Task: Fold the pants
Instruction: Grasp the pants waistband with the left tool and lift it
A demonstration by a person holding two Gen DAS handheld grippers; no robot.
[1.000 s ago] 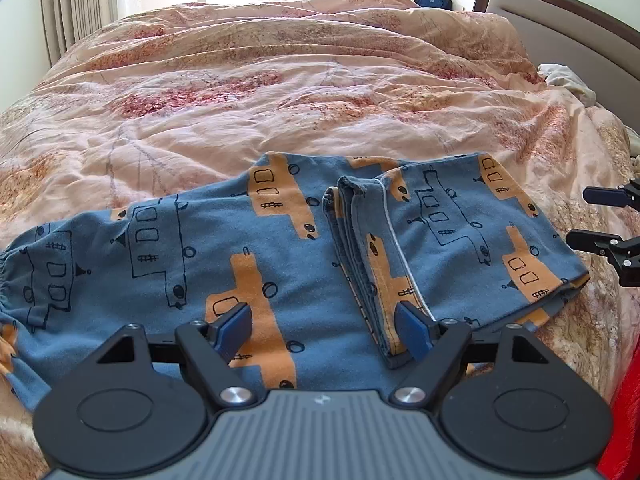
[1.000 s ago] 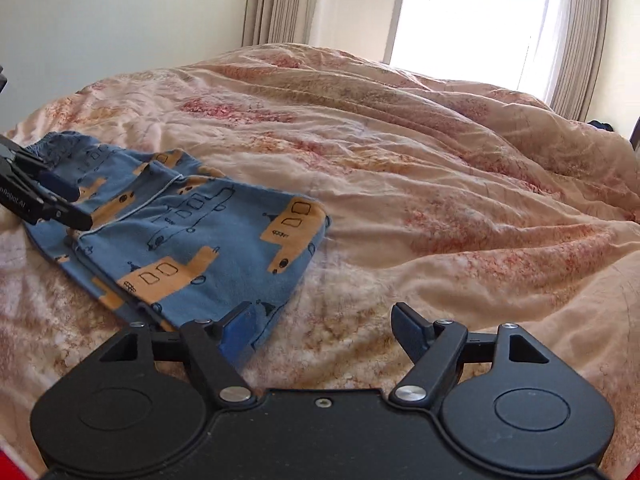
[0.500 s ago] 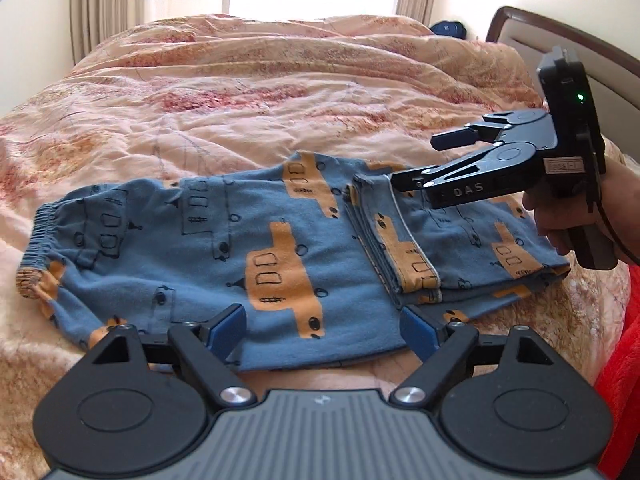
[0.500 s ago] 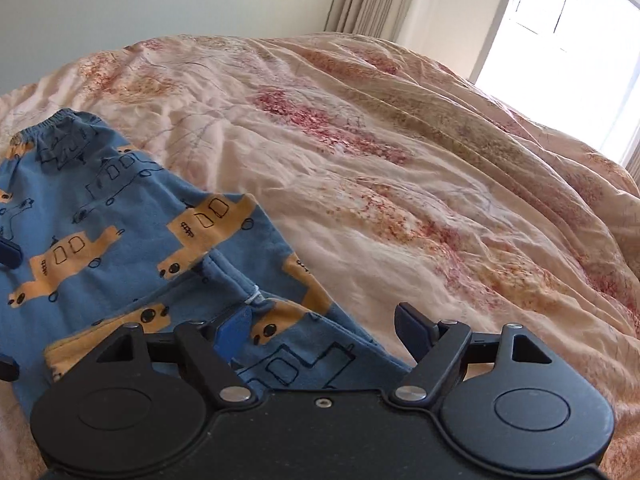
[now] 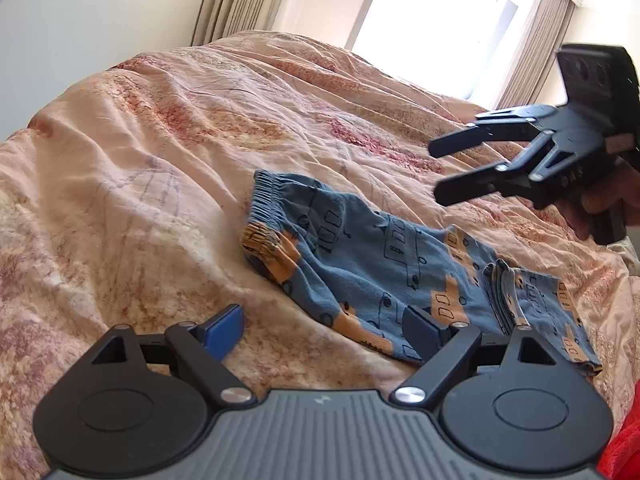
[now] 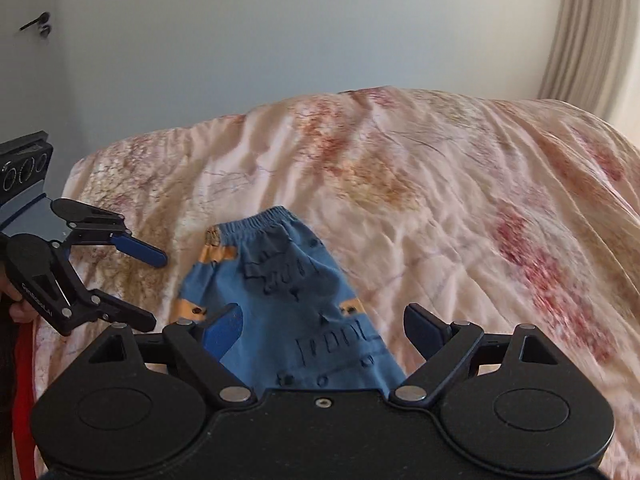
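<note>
Blue pants (image 5: 384, 276) with orange vehicle prints lie flat on the bed, partly folded: the leg end is doubled over at the right (image 5: 536, 300), the elastic waistband (image 5: 268, 200) points away to the left. My left gripper (image 5: 324, 330) is open and empty, low at the pants' near edge. My right gripper (image 5: 440, 174) is open and empty, hovering above the pants. In the right wrist view the pants (image 6: 288, 292) run away from my right gripper (image 6: 324, 326), waistband (image 6: 256, 220) far, and my left gripper (image 6: 154, 292) is at the left.
The pants rest on a rumpled peach floral duvet (image 5: 160, 168) covering the bed. A window with curtains (image 5: 452, 24) is behind it. A wall with a door handle (image 6: 38, 24) is beyond the bed's end. Red fabric (image 5: 624, 444) shows at the lower right.
Both grippers swung toward the waistband end of the pants. My right gripper rose and now points along the pants. The pants lie as before.
</note>
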